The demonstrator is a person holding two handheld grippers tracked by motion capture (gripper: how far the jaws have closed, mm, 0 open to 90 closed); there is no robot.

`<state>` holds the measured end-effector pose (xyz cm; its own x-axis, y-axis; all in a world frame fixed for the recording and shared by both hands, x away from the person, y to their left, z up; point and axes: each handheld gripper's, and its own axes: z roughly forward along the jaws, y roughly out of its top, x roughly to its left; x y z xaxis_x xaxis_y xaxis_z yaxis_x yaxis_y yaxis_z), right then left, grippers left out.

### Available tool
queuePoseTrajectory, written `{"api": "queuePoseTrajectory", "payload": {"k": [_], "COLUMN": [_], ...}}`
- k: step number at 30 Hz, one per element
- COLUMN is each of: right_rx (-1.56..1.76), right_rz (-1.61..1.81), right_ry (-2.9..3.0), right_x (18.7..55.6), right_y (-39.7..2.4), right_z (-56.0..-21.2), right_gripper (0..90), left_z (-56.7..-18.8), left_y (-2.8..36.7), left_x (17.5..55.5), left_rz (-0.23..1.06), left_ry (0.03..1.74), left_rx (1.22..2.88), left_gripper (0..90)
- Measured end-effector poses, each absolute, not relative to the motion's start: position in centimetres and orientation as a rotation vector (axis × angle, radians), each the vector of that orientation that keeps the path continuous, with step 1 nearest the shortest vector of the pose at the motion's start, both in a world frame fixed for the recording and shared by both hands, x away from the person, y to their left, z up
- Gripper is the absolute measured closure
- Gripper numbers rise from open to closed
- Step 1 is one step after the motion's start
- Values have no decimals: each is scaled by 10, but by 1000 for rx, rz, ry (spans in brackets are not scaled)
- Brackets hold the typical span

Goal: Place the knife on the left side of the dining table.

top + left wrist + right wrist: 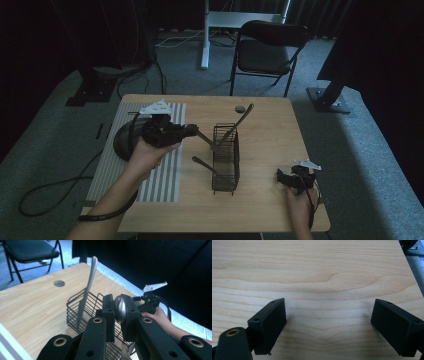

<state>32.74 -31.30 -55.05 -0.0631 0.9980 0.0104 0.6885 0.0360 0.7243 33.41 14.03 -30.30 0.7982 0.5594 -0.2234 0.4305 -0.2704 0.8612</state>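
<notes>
A black wire basket (226, 159) stands on the wooden table (270, 135) near its middle. One metal utensil (240, 122) leans upright in the basket's far end, and its handle (90, 282) rises in the left gripper view. A second utensil (205, 166) sticks out over the basket's left side. My left gripper (193, 131) hovers just left of the basket, shut on the rounded end of a third metal utensil (121, 308) that slants down toward the basket (80, 312). My right gripper (282, 176) rests low near the front right corner, open (328, 325) over bare wood.
A grey striped mat (160, 175) covers the table's left part, with a dark round dish (121, 144) on its left edge. A cable hole (239, 108) sits near the far edge. Behind the table stands a black folding chair (270, 47).
</notes>
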Motion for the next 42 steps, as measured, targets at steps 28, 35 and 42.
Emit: {"api": "queuePoseTrajectory", "payload": {"k": [28, 35, 42], "right_rx": [1700, 1703, 1703], "right_rz": [784, 784, 784], "right_ry": [1806, 1806, 1805], "right_x": [328, 327, 327], "right_y": [-313, -313, -313], "right_z": [-551, -551, -551], "right_gripper": [119, 119, 119], "left_z": [-309, -332, -358], "left_y": [223, 245, 263], "left_x": [314, 314, 314], "left_rz": [246, 243, 241], "left_ry": [929, 1012, 1099], "left_rx": [1835, 1821, 1801], "left_gripper": [836, 836, 836]}}
